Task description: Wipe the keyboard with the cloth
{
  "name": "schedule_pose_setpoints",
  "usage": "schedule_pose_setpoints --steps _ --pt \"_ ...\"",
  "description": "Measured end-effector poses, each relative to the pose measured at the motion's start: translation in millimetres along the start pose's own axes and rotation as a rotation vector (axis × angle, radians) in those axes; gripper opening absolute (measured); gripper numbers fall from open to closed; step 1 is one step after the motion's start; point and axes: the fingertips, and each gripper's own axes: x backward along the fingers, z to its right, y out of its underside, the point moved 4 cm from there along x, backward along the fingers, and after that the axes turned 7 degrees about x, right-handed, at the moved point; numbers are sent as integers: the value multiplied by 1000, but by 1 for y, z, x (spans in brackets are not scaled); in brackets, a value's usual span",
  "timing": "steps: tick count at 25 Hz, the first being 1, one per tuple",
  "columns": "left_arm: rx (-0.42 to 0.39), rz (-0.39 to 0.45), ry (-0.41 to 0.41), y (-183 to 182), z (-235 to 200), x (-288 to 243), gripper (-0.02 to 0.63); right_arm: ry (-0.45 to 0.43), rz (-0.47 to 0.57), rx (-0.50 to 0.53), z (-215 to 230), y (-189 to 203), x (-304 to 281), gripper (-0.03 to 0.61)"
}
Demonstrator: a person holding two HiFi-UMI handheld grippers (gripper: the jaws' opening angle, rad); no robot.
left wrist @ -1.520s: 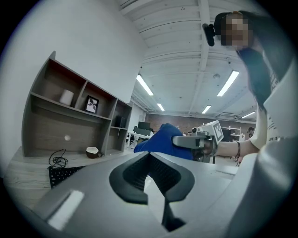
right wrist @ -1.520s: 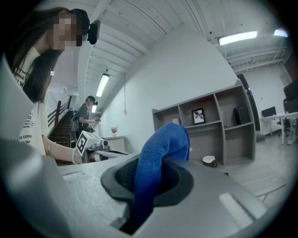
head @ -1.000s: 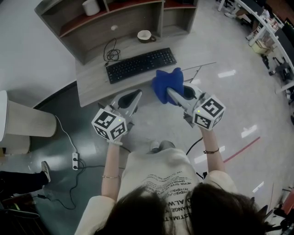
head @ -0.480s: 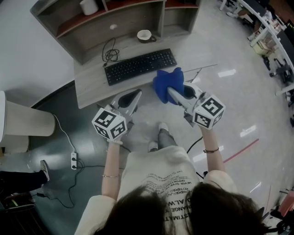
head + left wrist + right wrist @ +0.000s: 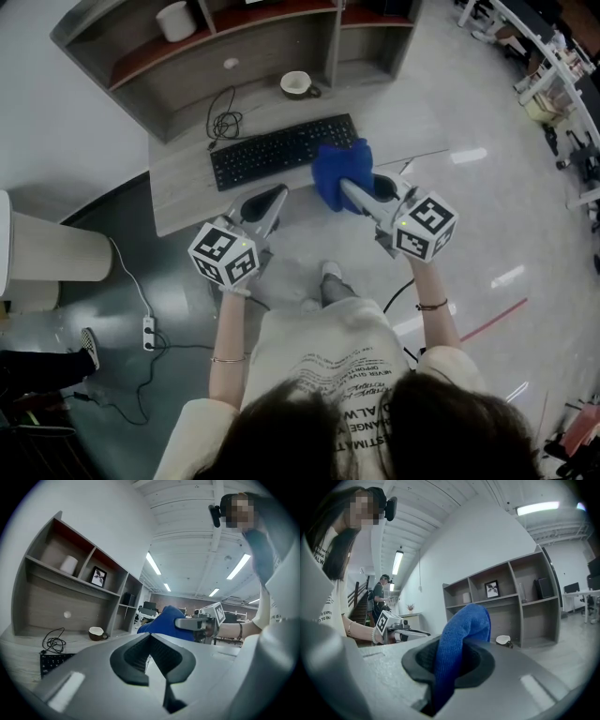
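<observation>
The right tool point(image 5: 351, 190) is clamped tight on a blue cloth point(image 5: 339, 172). In the right gripper view the cloth point(image 5: 461, 634) is a thick, nubbly terry fold standing up out of the tool's point(image 5: 451, 662) dark ribbed pads. From the head view the cloth hangs over the right end of the keyboard point(image 5: 279, 151) at the near edge of the worktop point(image 5: 398, 117). Whether it touches the keys I cannot tell.

The left tool point(image 5: 273, 198) has its pads brought together at the tips, with nothing between them. It is held off the worktop's near edge, below the keyboard's middle. Its own view shows the same grey shell and black pads point(image 5: 161, 657) meeting in a narrow V.

The keyboard is flat, black and lies slanted on the pale wood-grain top. A coiled black cable point(image 5: 224, 105) sits behind its left end and a white cup point(image 5: 296, 83) stands further back, both well apart from the tools. The right of the worktop is bare.

The head view alone shows the glossy floor and a power strip point(image 5: 150, 330). Only the gripper views show the shelf's small framed picture point(image 5: 97, 576).
</observation>
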Motion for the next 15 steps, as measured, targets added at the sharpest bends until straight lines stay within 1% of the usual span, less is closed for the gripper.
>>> schedule_pose_setpoints --steps 15 --pt "79 -3 -61 -1 -39 -66 -3 -62 -44 -31 82 14 -27 52"
